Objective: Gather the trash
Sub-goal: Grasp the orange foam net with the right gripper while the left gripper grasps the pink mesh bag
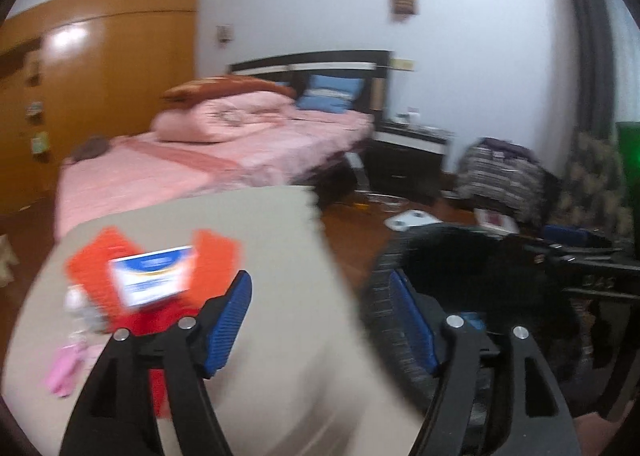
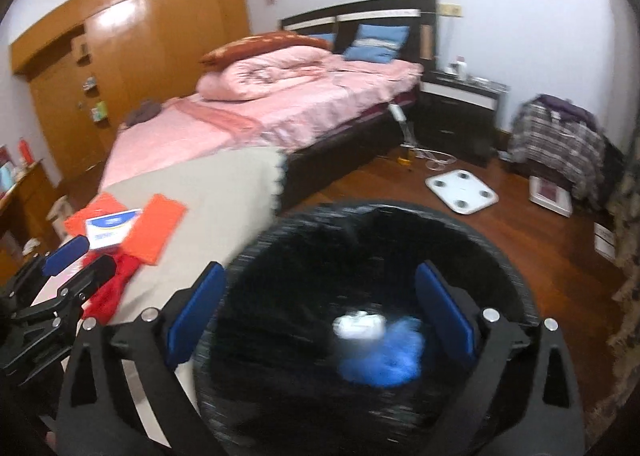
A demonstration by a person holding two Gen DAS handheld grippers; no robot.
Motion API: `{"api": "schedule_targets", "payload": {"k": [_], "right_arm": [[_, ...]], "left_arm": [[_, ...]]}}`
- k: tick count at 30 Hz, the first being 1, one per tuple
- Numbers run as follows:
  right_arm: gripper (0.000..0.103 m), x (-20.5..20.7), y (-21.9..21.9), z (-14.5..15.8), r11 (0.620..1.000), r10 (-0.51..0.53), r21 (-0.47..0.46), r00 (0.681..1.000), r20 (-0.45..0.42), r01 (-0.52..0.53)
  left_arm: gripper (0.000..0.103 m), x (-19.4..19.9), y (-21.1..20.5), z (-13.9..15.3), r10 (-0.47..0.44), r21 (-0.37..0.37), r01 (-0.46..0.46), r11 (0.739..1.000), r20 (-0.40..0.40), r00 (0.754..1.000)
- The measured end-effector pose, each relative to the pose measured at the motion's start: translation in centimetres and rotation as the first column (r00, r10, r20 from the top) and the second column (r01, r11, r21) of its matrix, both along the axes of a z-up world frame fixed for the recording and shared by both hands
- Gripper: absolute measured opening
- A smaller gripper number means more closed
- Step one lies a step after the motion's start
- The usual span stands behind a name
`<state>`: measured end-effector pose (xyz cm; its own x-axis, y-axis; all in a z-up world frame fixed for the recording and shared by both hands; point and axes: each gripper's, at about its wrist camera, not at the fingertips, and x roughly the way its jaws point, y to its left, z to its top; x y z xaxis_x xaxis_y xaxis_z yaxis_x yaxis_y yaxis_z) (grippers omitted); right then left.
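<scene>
At the far left of the right wrist view, the left gripper [image 2: 74,256] is hovering over the edge of a beige cloth-covered table [image 2: 224,192], its blue-padded jaws spread apart with nothing between them. In its own view, the same left gripper [image 1: 320,320] is standing wide, one pad over the beige cloth and the other over the rim of the bin.

Just right of that, in the left-centre of the frame, a small white and blue cardboard box [image 2: 110,230] is lying on flat orange sheets [image 2: 156,228], with a crumpled red cloth [image 2: 112,288] trailing below them towards the table's edge. In the left wrist view, a pink item [image 1: 66,372] is sitting low on the left of the table, too blurred to identify.

Moving to the bottom centre, a round black mesh waste bin [image 2: 360,240] with a black liner is filling the lower frame beside the table. The right gripper [image 2: 320,312] is hanging over its mouth, jaws spread wide and pinching nothing. Between and below them, inside the bin, a white crumpled scrap [image 2: 358,326] and a blue crumpled piece of trash [image 2: 384,360] are lying together, both blurred.

Further right, a white square bathroom scale [image 2: 462,188] is resting on the reddish wooden floor [image 2: 540,248].
</scene>
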<state>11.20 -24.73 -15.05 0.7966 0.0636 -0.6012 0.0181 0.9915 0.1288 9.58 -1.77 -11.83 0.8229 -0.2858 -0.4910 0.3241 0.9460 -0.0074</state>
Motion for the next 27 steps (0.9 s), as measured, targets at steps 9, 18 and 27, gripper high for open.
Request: {"api": "schedule_targets", "payload": {"k": [9,18,27], "right_arm": [[0.094,4.8,10.9,-0.7,0.977,0.211,0.013,0.977,0.007,-0.211],[0.092,11.0,16.3,-3.8,0.969,0.244,-0.011,0.968,-0.061,-0.245],[0.076,14.7,19.3,-8.2,0.961,0.259,-0.043,0.947,-0.19,-0.272]], "left_arm": [[0.07,1.1,12.2,-2.1,0.329,0.085,-0.326,0.942,-0.023,0.944],[0.07,3.5,19.1,-4.9,0.494,0.119,-0.484,0.867,-0.078,0.866],[0.07,5.6,22.0,-7.9,0.537,0.131,-0.521,0.843,-0.187,0.822]]}}
